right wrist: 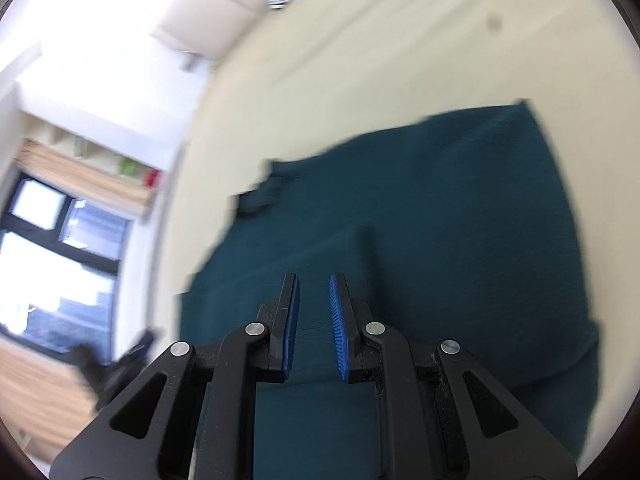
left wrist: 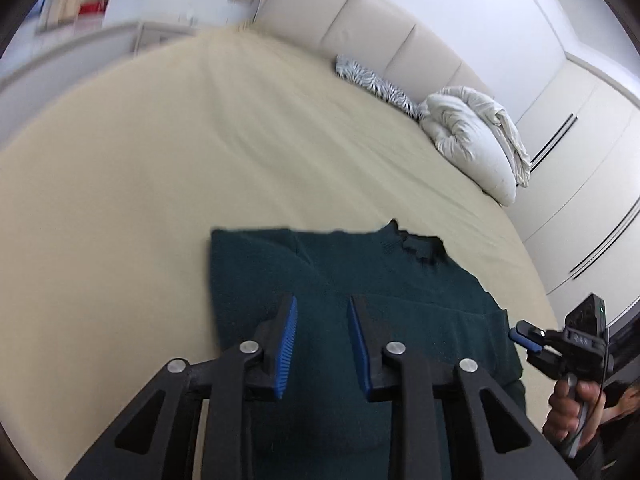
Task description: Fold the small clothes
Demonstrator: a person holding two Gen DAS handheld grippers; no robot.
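Note:
A dark green knitted sweater point(left wrist: 360, 280) lies flat on the beige bed sheet point(left wrist: 200, 160), its collar toward the far right corner. My left gripper point(left wrist: 322, 304) hovers over the sweater's near part, open and empty. The right gripper point(left wrist: 520, 334) shows at the sweater's right edge, held by a hand. In the right wrist view the sweater point(right wrist: 440, 220) fills the frame, blurred. My right gripper point(right wrist: 312, 284) is open above it, with nothing between the blue pads.
A white rumpled duvet point(left wrist: 472, 140) and a zebra-striped pillow point(left wrist: 376, 80) lie at the far side by the cream headboard point(left wrist: 360, 12). White wardrobes point(left wrist: 580, 160) stand to the right. A window point(right wrist: 52, 248) and the bed's edge show in the right wrist view.

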